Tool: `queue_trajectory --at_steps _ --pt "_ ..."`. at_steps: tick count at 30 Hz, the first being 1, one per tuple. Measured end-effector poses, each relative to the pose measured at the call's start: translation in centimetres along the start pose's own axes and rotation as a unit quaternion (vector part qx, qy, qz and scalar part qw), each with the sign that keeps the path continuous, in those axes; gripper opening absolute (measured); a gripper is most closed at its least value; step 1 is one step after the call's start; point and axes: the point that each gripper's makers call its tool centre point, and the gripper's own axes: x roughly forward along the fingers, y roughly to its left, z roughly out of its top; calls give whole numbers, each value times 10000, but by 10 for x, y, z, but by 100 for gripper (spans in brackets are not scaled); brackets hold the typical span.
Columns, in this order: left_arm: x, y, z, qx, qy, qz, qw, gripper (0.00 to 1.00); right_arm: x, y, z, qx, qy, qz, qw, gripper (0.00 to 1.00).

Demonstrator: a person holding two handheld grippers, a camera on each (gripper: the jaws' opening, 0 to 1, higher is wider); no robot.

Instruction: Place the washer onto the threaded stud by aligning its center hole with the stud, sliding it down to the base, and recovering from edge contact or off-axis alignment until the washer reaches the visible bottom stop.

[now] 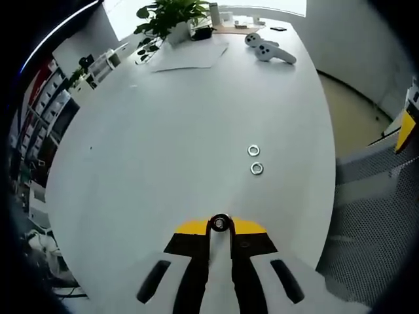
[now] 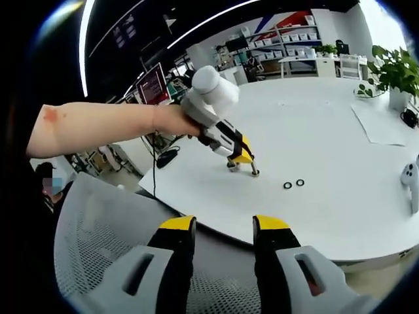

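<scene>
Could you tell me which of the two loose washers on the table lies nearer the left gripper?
The lower washer in the left gripper view; the other washer lies just beyond it, farther from the left gripper.

Left gripper (image 1: 220, 226) fingers pinched together, right gripper (image 2: 224, 226) fingers spread

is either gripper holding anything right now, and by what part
The left gripper is shut on a small dark metal ring-shaped part, pinched at its lower edge between the tips. The right gripper is open, holding nothing.

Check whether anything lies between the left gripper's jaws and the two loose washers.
Nothing visible does. Bare white table separates the left gripper, shut on a small round part, from the nearer washer.
</scene>
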Motion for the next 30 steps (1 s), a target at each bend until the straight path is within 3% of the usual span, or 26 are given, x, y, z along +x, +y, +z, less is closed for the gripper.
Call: queue_trajectory --at_steps 15,27,30 --pt "17 0 -5 12 116 -13 9999 9 -1 0 5 22 -163 -6 9999 37" --pt "33 -1 -21 25 353 -62 9994 9 -1 -2 6 43 -199 -49 9998 37" --pt "37 -1 -25 185 435 -31 9989 9 -1 -2 6 45 -194 -57 9998 37"
